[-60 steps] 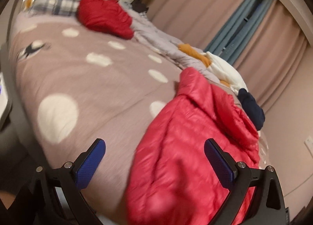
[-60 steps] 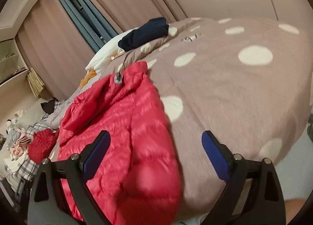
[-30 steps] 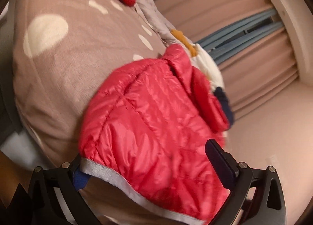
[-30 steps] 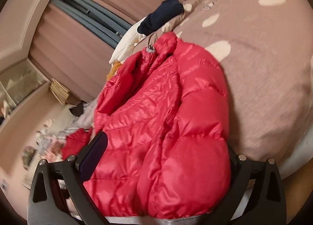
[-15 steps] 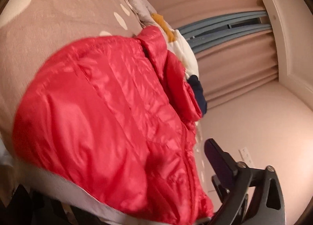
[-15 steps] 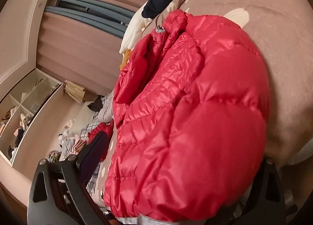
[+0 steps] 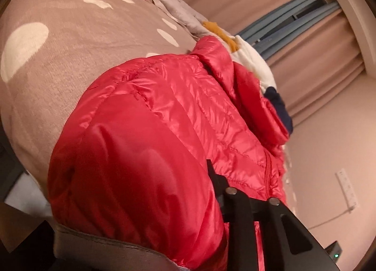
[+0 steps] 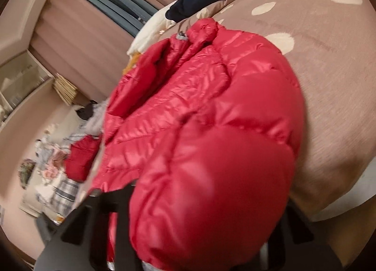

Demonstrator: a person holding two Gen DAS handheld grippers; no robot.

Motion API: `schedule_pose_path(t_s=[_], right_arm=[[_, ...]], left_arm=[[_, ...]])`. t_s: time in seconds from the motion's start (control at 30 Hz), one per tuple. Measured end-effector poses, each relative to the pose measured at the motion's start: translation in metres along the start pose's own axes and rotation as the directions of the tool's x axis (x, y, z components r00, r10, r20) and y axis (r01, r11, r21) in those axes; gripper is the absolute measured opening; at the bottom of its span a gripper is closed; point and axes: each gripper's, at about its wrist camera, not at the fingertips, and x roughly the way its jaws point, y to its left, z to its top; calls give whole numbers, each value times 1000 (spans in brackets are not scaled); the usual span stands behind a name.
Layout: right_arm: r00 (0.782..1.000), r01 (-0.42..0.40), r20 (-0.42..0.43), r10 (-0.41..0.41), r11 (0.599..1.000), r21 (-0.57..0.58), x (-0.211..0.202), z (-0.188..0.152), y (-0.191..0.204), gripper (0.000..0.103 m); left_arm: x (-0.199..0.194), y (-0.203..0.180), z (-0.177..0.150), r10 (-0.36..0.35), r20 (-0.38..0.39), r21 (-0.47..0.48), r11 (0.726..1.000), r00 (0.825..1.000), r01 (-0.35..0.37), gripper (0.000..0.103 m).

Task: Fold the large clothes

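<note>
1. The red puffer jacket [image 7: 178,115] lies on the dotted bedspread [image 7: 77,42], filling the centre of both views, collar toward the curtains [image 7: 312,59] at the upper right of the left view.
2. The left gripper [image 7: 164,219] appears clamped on the grey-trimmed hem at the lower middle; one finger is buried in fabric.
3. The right gripper [image 8: 204,219] seems closed on the puffy hem too, though its fingertips are hidden.
4. Lift both corners level and together, since the slick fabric will likely slide; carry the hem toward the collar.
</note>
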Motion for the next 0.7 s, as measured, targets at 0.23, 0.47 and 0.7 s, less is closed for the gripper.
schedule_pose_path(t_s=[0.23, 0.47, 0.7], right_arm=[[999, 28, 21, -28, 999, -34, -3, 8, 1, 19], [990, 18, 140, -1, 992, -125, -37, 30, 27, 16], [964, -92, 233, 128, 983, -159, -88, 62, 54, 16]], left_arm=[[-2, -15, -1, 86, 32, 89, 992, 996, -89, 21], [-32, -50, 14, 76, 131, 184, 978, 988, -100, 18], [-86, -91, 30, -49, 238, 293, 956, 970, -23, 18]])
